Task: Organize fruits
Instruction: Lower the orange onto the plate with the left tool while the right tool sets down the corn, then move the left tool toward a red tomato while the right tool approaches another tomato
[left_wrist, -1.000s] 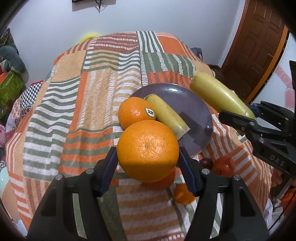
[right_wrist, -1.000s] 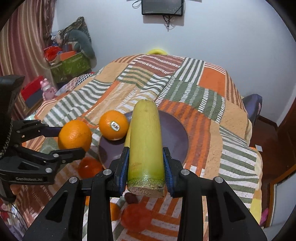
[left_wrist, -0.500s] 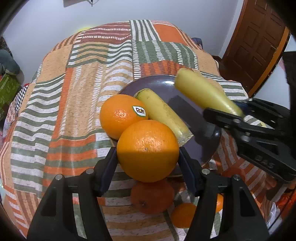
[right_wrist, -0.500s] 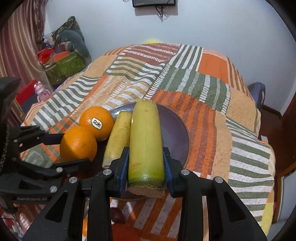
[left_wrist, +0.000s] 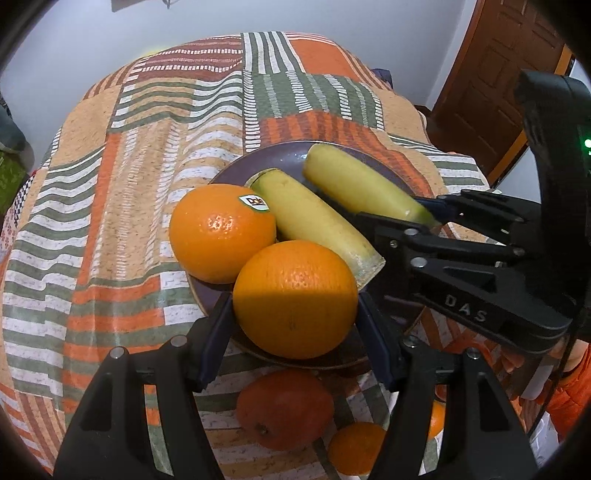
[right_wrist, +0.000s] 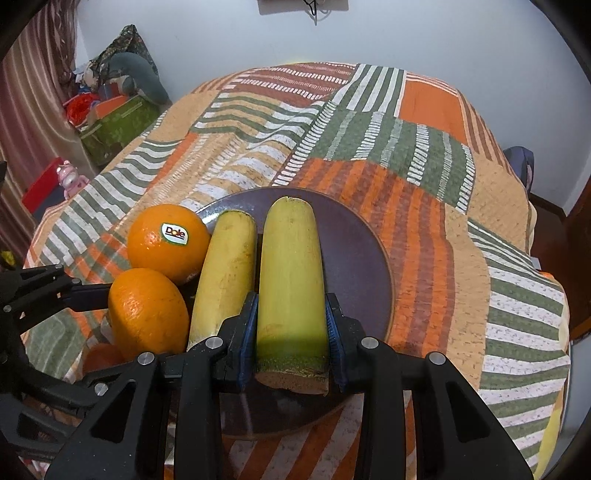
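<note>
The left gripper (left_wrist: 295, 325) is clamped on a plain orange (left_wrist: 295, 299), its blue pads pressing either flank of the fruit. The right gripper (right_wrist: 291, 328) is closed on a yellow-green stalk piece (right_wrist: 290, 284), a cut cylinder with a fibrous sawn end facing the camera; it is gripped near that end, with most of its length reaching out over the plate.

Both loads hang over the dark purple plate (right_wrist: 354, 251), which lies on a patchwork quilt (right_wrist: 424, 155) of orange, green and cream stripes. Already on the plate are a stickered orange (left_wrist: 221, 232) at its left edge and a second stalk piece (right_wrist: 225, 273) lying just beside it. The held orange sits at the near left of the plate, close to or touching the stickered one; the held stalk runs parallel to the resting stalk, just to its right. Whether either held fruit rests on the plate yet cannot be told.

Off the plate, on the near quilt, lie a reddish-orange fruit (left_wrist: 284, 410) and a small orange (left_wrist: 354, 446), not yet gathered.

The step in hand looks like placing: both fruits are positioned for set-down. The next move calls for settling each onto bare plate, then parting the jaws gently so the round orange does not roll off the rim.
</note>
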